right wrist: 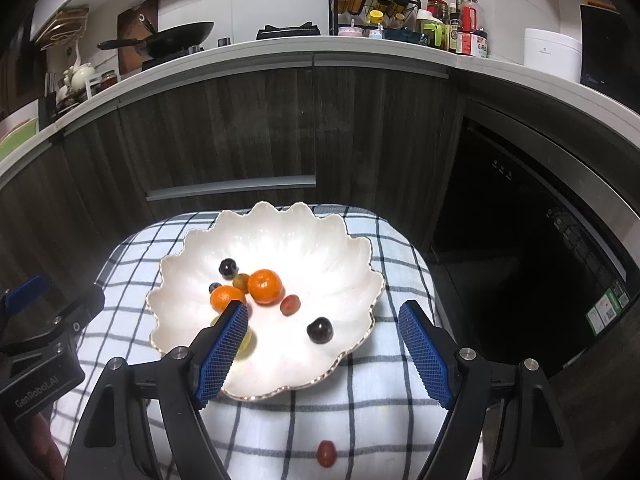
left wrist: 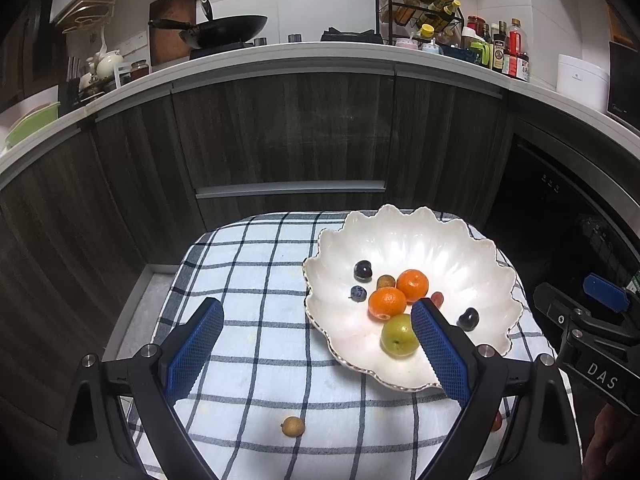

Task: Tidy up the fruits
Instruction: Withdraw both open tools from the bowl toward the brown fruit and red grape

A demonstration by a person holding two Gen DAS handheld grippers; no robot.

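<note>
A white scalloped bowl (left wrist: 460, 248) (right wrist: 320, 236) sits on a checked cloth and holds two oranges (left wrist: 413, 285) (right wrist: 264, 286), a green fruit (left wrist: 398, 334), dark plums (left wrist: 468, 319) (right wrist: 320, 330), a blueberry (left wrist: 358, 293) and small brown and red fruits (right wrist: 289, 305). A small tan fruit (left wrist: 293, 426) lies on the cloth in front of my open, empty left gripper (left wrist: 318, 312). A small red fruit (right wrist: 326, 453) lies on the cloth below my open, empty right gripper (right wrist: 324, 316), which hovers over the bowl's near rim.
The checked cloth (left wrist: 260, 272) covers a small raised surface with drop-offs all round. Dark cabinet fronts (left wrist: 280, 128) stand behind it, a dark appliance (right wrist: 520, 220) to the right. The counter above carries a wok (left wrist: 224, 32) and bottles (left wrist: 504, 48).
</note>
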